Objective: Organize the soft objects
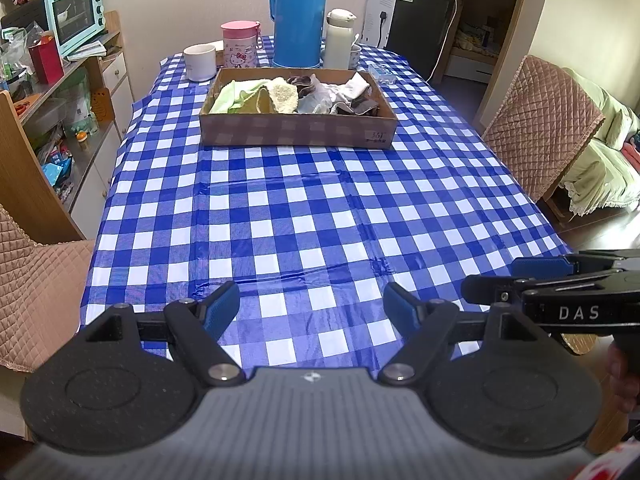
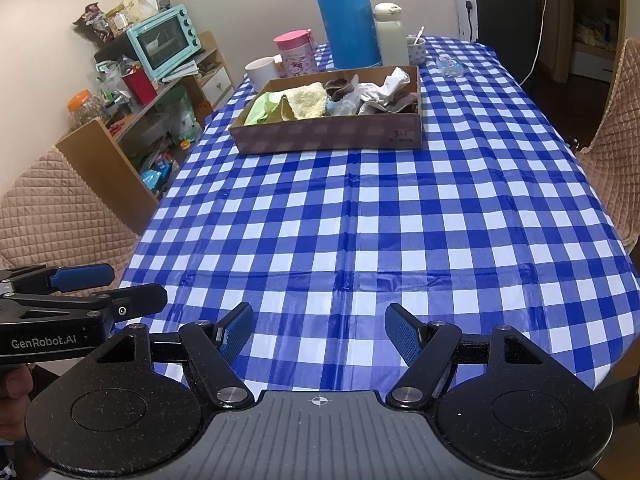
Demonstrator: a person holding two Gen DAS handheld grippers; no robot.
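Note:
A shallow cardboard box (image 1: 298, 130) (image 2: 328, 136) stands at the far end of the blue-checked table. It holds a green cloth (image 1: 234, 96) (image 2: 262, 108), a cream fuzzy towel (image 1: 286, 96) (image 2: 306, 104), white socks (image 1: 352, 88) (image 2: 386, 86) and dark brown socks (image 1: 360, 108) (image 2: 400, 104). My left gripper (image 1: 312, 304) is open and empty over the near table edge. My right gripper (image 2: 320, 328) is open and empty beside it; it also shows in the left wrist view (image 1: 520, 280) at the right.
Behind the box stand a blue thermos (image 1: 298, 12) (image 2: 346, 16), a white bottle (image 1: 340, 38), a pink Hello Kitty cup (image 1: 239, 44) and a white mug (image 1: 199, 62). Padded chairs (image 1: 540, 128) (image 2: 52, 208) flank the table. A cluttered shelf (image 1: 60, 80) is at left.

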